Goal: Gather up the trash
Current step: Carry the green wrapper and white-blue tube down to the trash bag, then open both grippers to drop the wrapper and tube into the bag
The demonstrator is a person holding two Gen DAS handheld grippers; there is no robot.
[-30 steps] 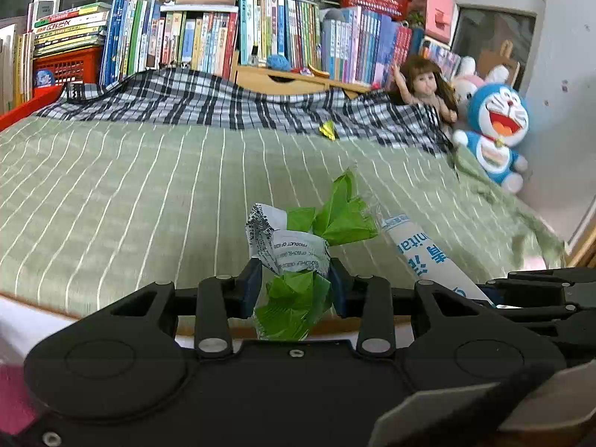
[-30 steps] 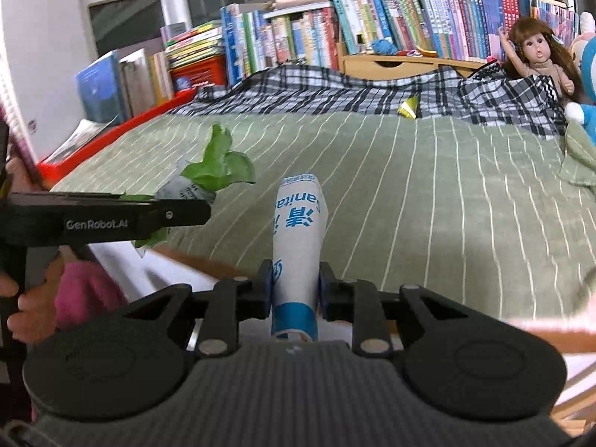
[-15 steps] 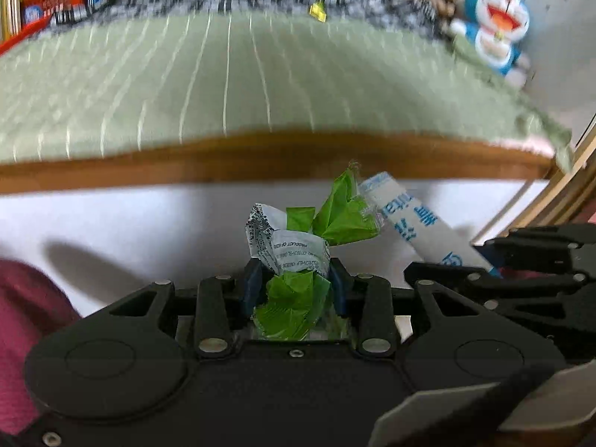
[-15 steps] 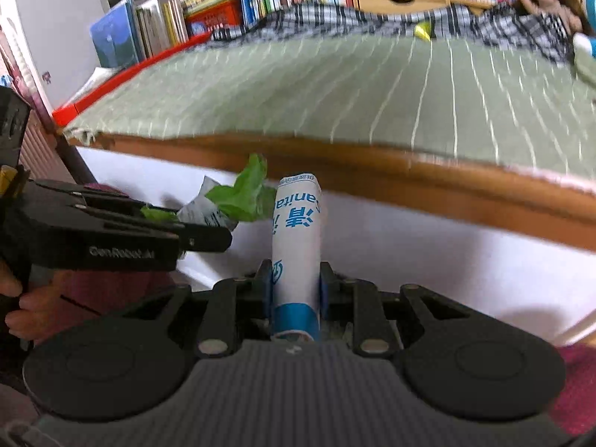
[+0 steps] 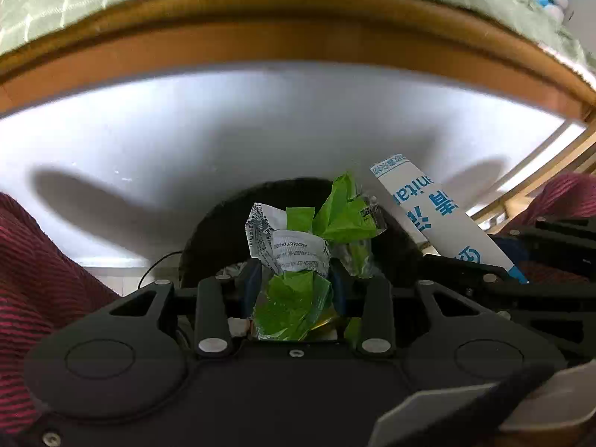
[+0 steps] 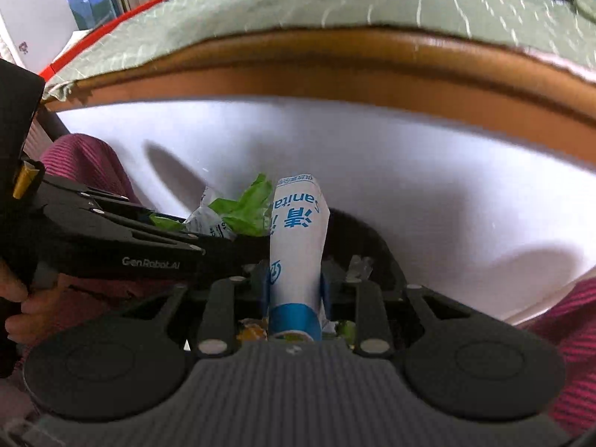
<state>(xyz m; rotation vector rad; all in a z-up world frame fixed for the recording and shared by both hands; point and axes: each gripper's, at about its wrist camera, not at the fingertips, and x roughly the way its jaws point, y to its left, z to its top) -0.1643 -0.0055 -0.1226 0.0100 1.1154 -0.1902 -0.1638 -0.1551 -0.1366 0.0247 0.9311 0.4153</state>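
Left claw [image 5: 294, 279]: clenched on a crumpled green wrapper [image 5: 298, 249], which sticks up past the tips.
Right claw [image 6: 294, 287]: jaws opening, white-and-blue tube [image 6: 298, 246] upright between them, pads touching it.
Below both: dark round bin [image 5: 223, 219] with scraps inside.
Behind: bed [image 6: 335, 11], white side panel [image 5: 223, 130].

The left gripper [image 6: 208, 249] is showing "GenRobot.AI" in grey on its black side. The crumpled wrapper [image 5: 294, 249] is carrying upside-down "PRODUCT OF". The white paper tube [image 6: 298, 238] is displaying inverted blue "anita" and Chinese characters.
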